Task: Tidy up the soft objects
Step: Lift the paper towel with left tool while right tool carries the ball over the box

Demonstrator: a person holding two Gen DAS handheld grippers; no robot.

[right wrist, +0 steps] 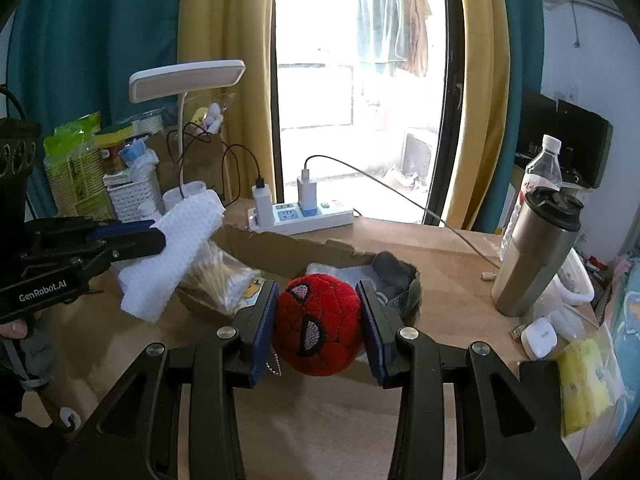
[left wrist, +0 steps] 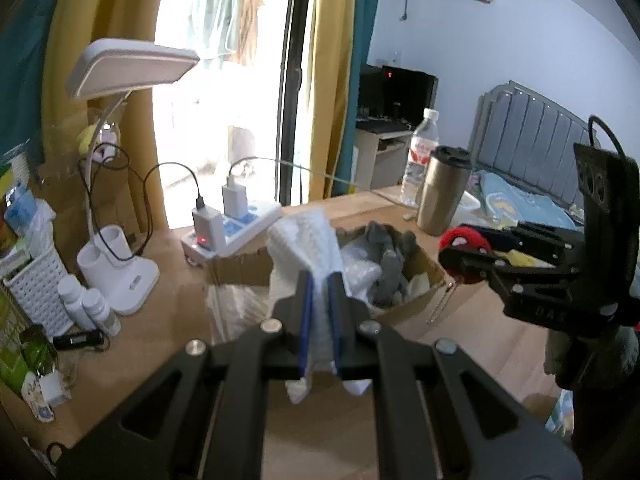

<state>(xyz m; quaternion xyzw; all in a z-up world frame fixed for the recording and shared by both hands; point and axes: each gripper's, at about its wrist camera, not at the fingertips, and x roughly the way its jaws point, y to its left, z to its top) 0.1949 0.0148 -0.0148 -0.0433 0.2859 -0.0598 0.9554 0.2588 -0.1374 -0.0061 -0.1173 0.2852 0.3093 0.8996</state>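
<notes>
My left gripper (left wrist: 319, 280) is shut on a white waffle-textured cloth (left wrist: 306, 240) and holds it above the near edge of a cardboard box (left wrist: 240, 266). The cloth (right wrist: 176, 248) and left gripper (right wrist: 156, 238) also show at the left of the right wrist view. My right gripper (right wrist: 320, 292) is shut on a red Spider-Man plush ball (right wrist: 318, 324), held just in front of the box (right wrist: 288, 252). In the left wrist view the ball (left wrist: 464, 242) and right gripper (left wrist: 452, 258) hover at the box's right side. A grey soft item (left wrist: 386, 256) lies in the box.
On the wooden desk stand a steel tumbler (right wrist: 536, 252), a water bottle (right wrist: 540, 176), a power strip with chargers (right wrist: 300, 212), a white desk lamp (left wrist: 116, 272), a white basket (left wrist: 40, 292) and small bottles (left wrist: 88, 304). Cotton swabs (right wrist: 216, 280) lie in the box.
</notes>
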